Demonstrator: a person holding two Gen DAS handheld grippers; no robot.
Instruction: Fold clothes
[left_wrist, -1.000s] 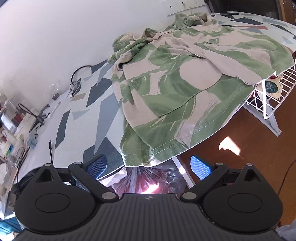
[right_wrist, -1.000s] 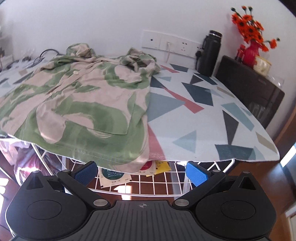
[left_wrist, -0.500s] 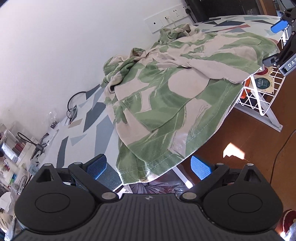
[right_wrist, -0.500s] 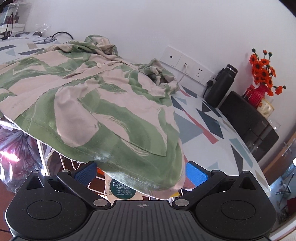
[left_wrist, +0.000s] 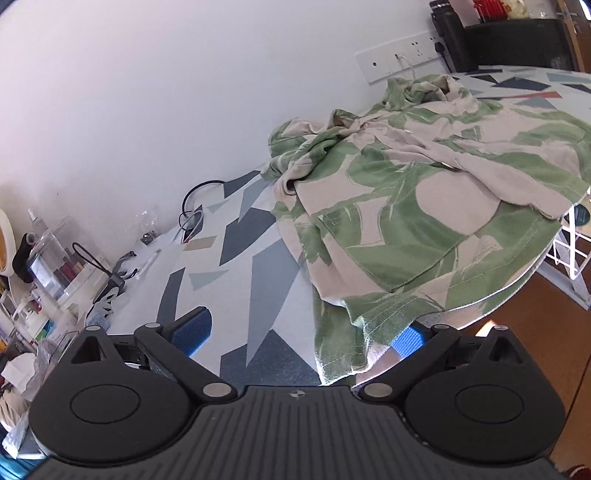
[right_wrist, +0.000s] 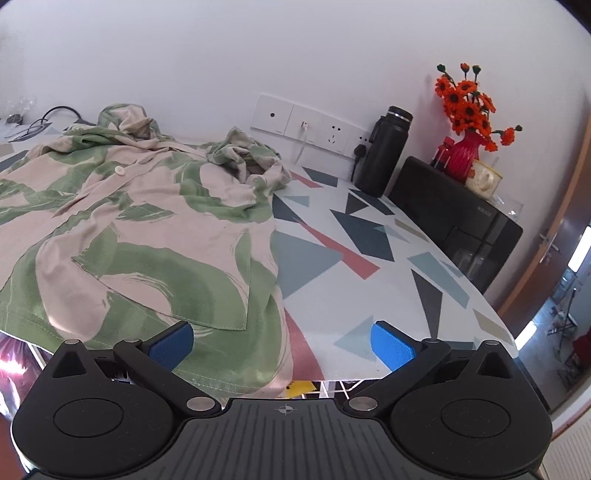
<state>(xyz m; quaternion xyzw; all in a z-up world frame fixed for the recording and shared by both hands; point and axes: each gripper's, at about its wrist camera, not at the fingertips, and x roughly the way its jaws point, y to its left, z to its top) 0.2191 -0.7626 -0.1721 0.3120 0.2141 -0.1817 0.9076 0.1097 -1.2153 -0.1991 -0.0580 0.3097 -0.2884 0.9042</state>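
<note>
**Both grippers at the shirt hem, nothing gripped yet**

We see the shirt (right_wrist: 147, 229) spread button-side up on the table (right_wrist: 369, 266), its hem draping over the near edge. Our left gripper (left_wrist: 301, 334) has its jaws apart around one hem corner; our right gripper (right_wrist: 282, 343) is likewise spread wide at the other corner.

The likely trouble: closing on only the top layer, or on a corner that slips, so the cloth would drag unevenly and bunch. The overhang could also slide off the edge if we pull toward ourselves.

The shirt's long axis runs from the hem near us to the collar at the wall (right_wrist: 258, 48), collar pointing away.
</note>
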